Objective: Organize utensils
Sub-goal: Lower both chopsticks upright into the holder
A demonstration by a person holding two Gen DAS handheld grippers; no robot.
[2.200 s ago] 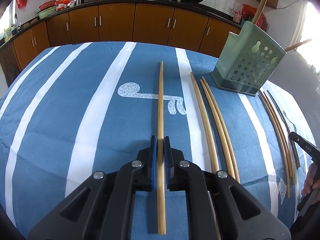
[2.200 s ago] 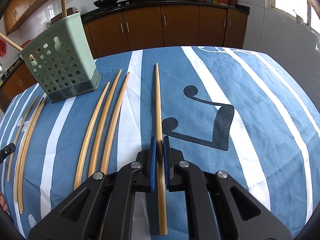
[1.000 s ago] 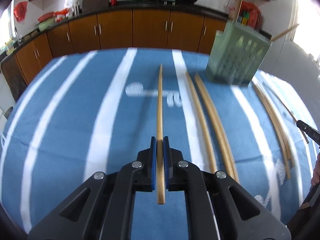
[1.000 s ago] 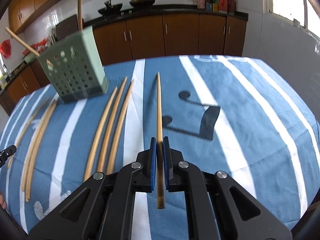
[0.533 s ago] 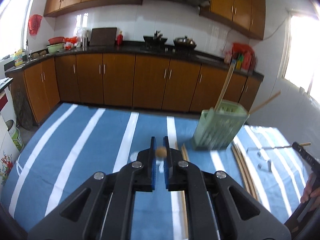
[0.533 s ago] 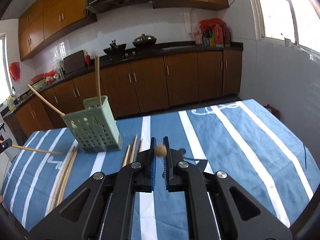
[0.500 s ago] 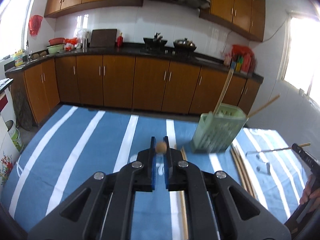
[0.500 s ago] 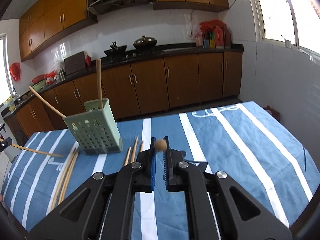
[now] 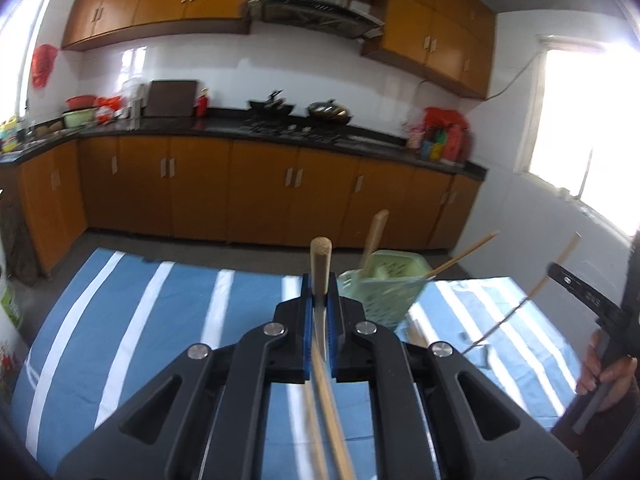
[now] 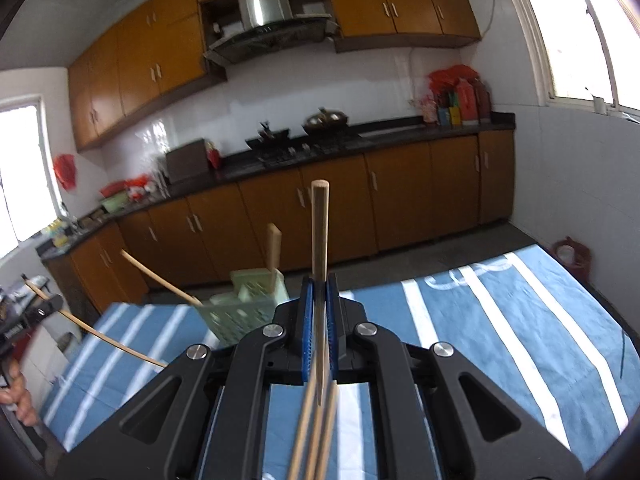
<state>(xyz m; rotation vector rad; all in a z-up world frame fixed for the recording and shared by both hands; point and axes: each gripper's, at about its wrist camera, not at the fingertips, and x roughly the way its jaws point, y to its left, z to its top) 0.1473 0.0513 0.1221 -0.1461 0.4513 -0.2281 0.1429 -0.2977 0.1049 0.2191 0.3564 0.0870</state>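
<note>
My left gripper point(image 9: 320, 292) is shut on a wooden chopstick point(image 9: 320, 268), held well above the blue striped tablecloth point(image 9: 120, 320) with its thick end pointing forward and up. My right gripper point(image 10: 319, 296) is shut on another wooden chopstick point(image 10: 320, 232), raised the same way. The green perforated utensil holder point(image 9: 380, 292) stands on the cloth just right of my left gripper and holds two chopsticks; it also shows in the right wrist view point(image 10: 248, 304), left of my right gripper. More chopsticks point(image 9: 332, 420) lie on the cloth below.
The other gripper and hand point(image 9: 600, 344) show at the right edge of the left wrist view with its chopstick point(image 9: 532, 292). Wooden cabinets point(image 9: 240, 192) and a dark counter with pans run along the far wall. A window point(image 10: 592, 28) is on the right.
Both grippers have lifted their chopsticks off the cloth and tilted them up, from lying flat to pointing forward and upward. The holder now sits lower and closer to each gripper.
</note>
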